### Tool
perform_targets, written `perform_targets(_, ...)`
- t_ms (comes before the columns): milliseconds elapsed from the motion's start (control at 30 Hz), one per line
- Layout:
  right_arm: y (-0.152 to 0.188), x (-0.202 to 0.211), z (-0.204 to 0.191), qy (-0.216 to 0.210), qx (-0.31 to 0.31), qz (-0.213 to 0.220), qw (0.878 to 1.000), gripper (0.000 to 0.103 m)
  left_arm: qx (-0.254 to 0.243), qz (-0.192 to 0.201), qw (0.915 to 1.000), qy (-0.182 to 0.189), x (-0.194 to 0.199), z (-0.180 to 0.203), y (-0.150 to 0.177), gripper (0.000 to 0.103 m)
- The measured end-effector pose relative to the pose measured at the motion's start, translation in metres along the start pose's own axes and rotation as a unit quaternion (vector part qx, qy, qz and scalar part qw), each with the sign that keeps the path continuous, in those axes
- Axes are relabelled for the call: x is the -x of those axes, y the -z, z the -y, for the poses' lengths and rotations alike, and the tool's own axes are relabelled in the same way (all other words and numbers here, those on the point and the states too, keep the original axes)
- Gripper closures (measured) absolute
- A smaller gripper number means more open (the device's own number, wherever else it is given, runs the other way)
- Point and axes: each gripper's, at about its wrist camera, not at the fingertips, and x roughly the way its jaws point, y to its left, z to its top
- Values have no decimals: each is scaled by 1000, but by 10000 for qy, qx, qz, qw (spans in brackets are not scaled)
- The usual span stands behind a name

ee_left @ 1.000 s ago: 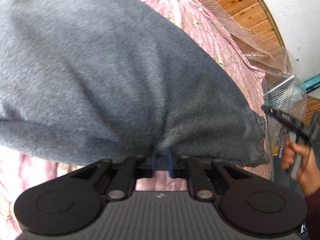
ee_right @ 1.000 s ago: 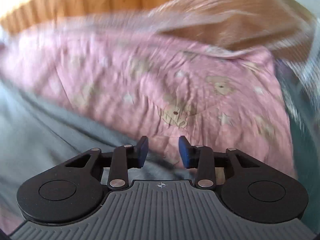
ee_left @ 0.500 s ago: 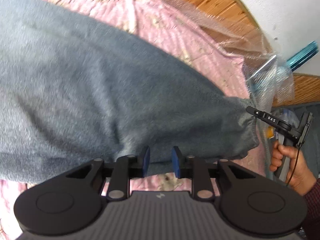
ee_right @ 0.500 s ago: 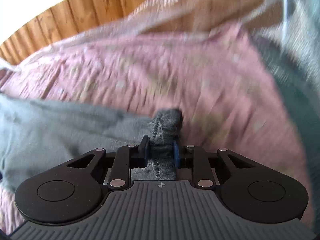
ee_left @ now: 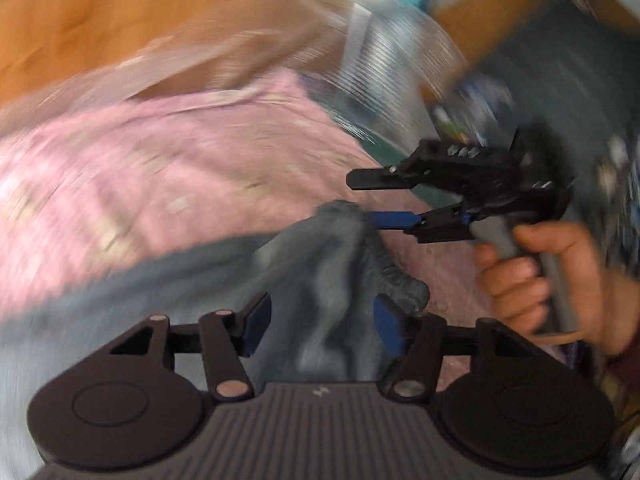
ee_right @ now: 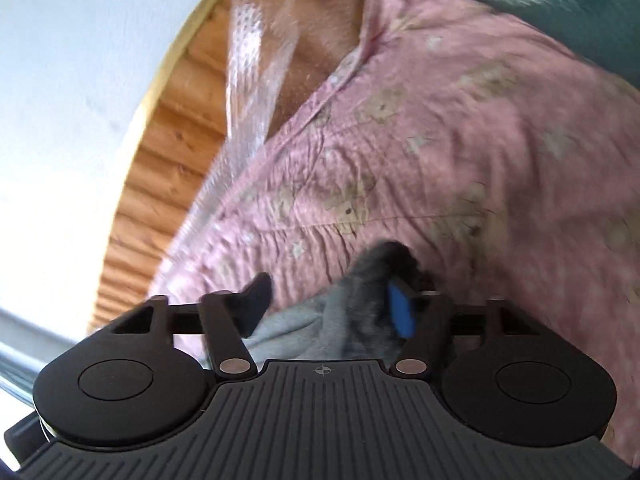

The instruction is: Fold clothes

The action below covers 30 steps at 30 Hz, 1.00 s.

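Note:
A grey fleece garment (ee_left: 320, 264) lies bunched on a pink printed bed cover (ee_left: 160, 184). My left gripper (ee_left: 322, 330) is open wide, with a fold of the garment standing loose between its blue pads. In the left wrist view a hand (ee_left: 520, 276) holds my right gripper (ee_left: 360, 200), its jaws apart around the garment's tip. In the right wrist view the right gripper (ee_right: 328, 308) is open. The grey garment (ee_right: 360, 304) rests between its fingers against the right pad. Both views are blurred by motion.
The pink cover (ee_right: 480, 160) fills most of both views. A wooden plank wall (ee_right: 168, 152) and clear bubble wrap (ee_right: 248, 80) border it at the back. More bubble wrap (ee_left: 380, 60) and blurred clutter stand beyond the cover's right edge.
The left gripper let go of the grey garment and opened wide. The right gripper shut on the garment's tip half a second ago and has since opened. Both grippers have swung closer together.

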Motion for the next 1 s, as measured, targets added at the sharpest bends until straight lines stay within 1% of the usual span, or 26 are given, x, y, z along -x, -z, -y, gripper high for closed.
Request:
perform_targets(33, 4, 3, 0, 17, 150, 18, 9999, 34, -384, -106, 9992, -18, -13, 8, -8, 46)
perform_targets(67, 8, 7, -1, 35, 299, 36, 9995, 34, -811, -198, 9965, -36, -26, 18, -15, 46)
perform_targets(133, 17, 13, -2, 69, 599, 72, 9982, 31, -1561, -286, 9871, -228, -46, 34, -21, 46)
perform_targets(167, 21, 17, -2, 86, 748, 90, 9971, 30, -1815, -318, 9825, -274, -56, 38, -24, 46)
perform_targets(233, 29, 24, -3, 121, 1046, 126, 9944, 30, -2132, -390, 9759, -256, -75, 41, -33, 46)
perform_targets(300, 38, 30, -4, 155, 1344, 162, 9907, 30, -2303, -538, 9715, -154, -92, 41, -36, 47)
perform_targets(333, 42, 34, -4, 172, 1492, 179, 9885, 30, -2388, -612, 9691, -103, -100, 41, -37, 52)
perform_targets(367, 46, 37, -4, 190, 1640, 197, 9861, 30, -2459, -775, 9662, -53, -109, 37, -40, 61)
perform_targets(400, 50, 40, -5, 207, 1787, 215, 9834, 30, -2476, -896, 9647, -9, -114, 34, -41, 97)
perform_targets(433, 54, 44, -5, 224, 1934, 233, 9806, 30, -2492, -1017, 9631, 35, -119, 31, -42, 100)
perform_targets(467, 58, 47, -6, 241, 2081, 250, 9775, 30, -2464, -901, 9649, 94, -115, 27, -44, 101)
perform_targets(500, 62, 51, -6, 257, 2227, 268, 9742, 30, -2309, -803, 9693, 272, -107, 20, -47, 101)
perform_targets(633, 79, 64, -8, 324, 2806, 338, 9587, 31, -2120, -560, 9740, 569, -75, 8, -57, 101)
perform_targets(667, 80, 64, -11, 299, 3016, 348, 9523, 31, -2072, -499, 9749, 643, -68, 5, -60, 101)
perform_targets(733, 76, 56, -24, 92, 3550, 309, 9343, 30, -1976, -377, 9764, 792, -52, -1, -65, 101)
perform_targets(833, 68, 40, -42, -293, 4210, 33, 9066, 30, -1830, -194, 9777, 1013, -29, -10, -73, 101)
perform_targets(867, 66, 34, -46, -400, 4397, -119, 8972, 30, -1854, -142, 9769, 1058, -25, -11, -76, 101)
perform_targets(900, 66, 27, -48, -500, 4528, -406, 8893, 32, -1877, -90, 9760, 1103, -21, -11, -79, 101)
perform_targets(933, 66, 19, -47, -611, 4621, -773, 8814, 43, -1883, -46, 9755, 1133, -18, -11, -82, 101)
perform_targets(967, 66, 15, -45, -693, 4656, -1095, 8755, 50, -1915, -19, 9755, 1083, -17, -11, -87, 101)
perform_targets(1000, 65, 15, -42, -749, 4641, -1377, 8718, 59, -1958, -43, 9749, 1059, -18, -10, -89, 101)
